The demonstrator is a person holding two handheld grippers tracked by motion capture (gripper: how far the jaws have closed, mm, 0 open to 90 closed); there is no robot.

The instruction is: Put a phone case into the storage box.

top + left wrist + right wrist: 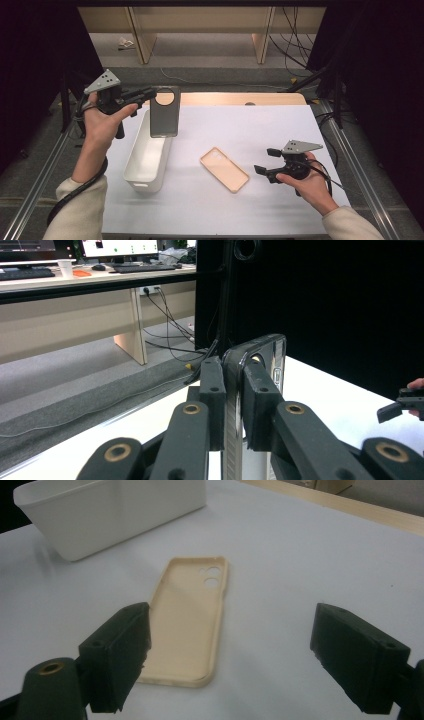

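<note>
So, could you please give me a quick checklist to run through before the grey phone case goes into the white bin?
1. Left gripper shut on the grey phone case: ok.
2. Case hanging above the white bin, not touching it: ok.
3. Bin interior free of other things: cannot tell, partly hidden.
4. Right gripper open, holding nothing: ok.
5. Beige phone case flat on the table, apart from the bin: ok.
</note>
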